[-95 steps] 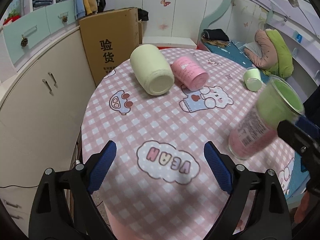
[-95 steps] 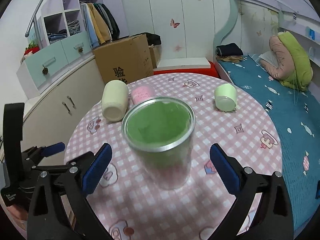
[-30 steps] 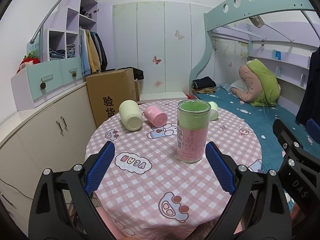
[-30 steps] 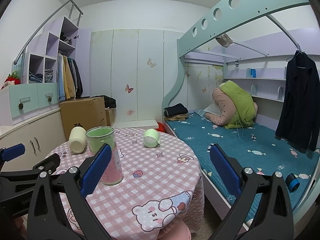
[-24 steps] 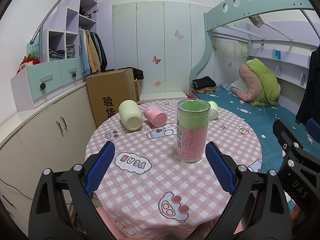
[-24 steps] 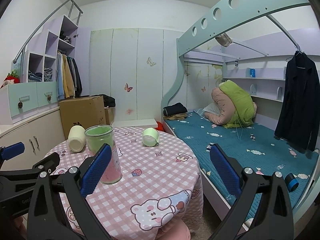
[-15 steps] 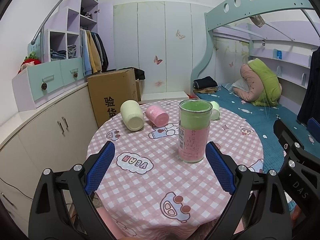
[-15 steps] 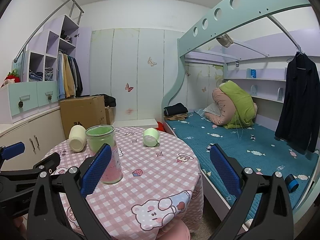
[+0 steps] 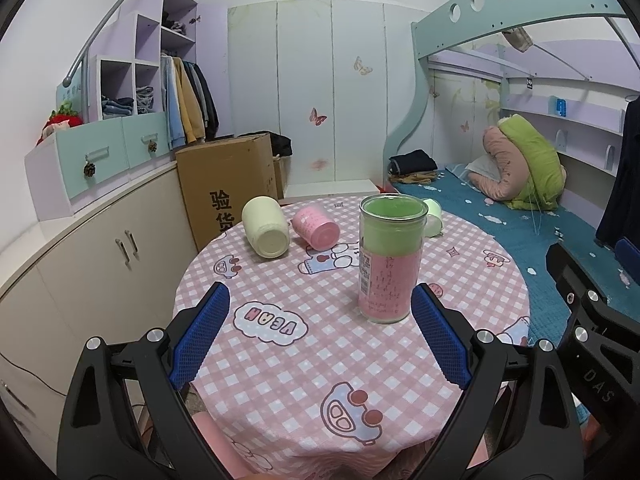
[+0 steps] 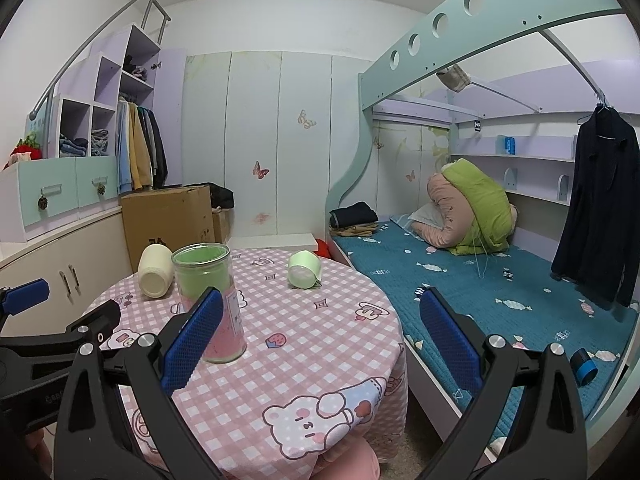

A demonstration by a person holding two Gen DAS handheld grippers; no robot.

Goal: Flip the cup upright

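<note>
Upright now, tall cup (image 9: 390, 256); cream jar (image 9: 266, 226), pink cup (image 9: 316, 227), green cup (image 10: 305, 269) lying behind (both grippers' fingers spread, empty)

A round table under a pink checked cartoon tablecloth (image 9: 280, 360) fills the frame's centre, carrying an upright clear green-and-pink tumbler (image 9: 390, 258), with a cream cup (image 9: 266, 232), pink cup (image 9: 316, 232) and pale green cup (image 10: 305, 269) lying tipped behind it.

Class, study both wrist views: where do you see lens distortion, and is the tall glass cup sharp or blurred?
Left wrist view: the fisheye bends the cream cabinet and black corners frame the picture; the tall clear glass cup with green and pink inside is sharp, its printed label visible. Right wrist view: the teal bunk-bed beam curves strongly; lighting is even, with no hard glare on the cup.
</note>
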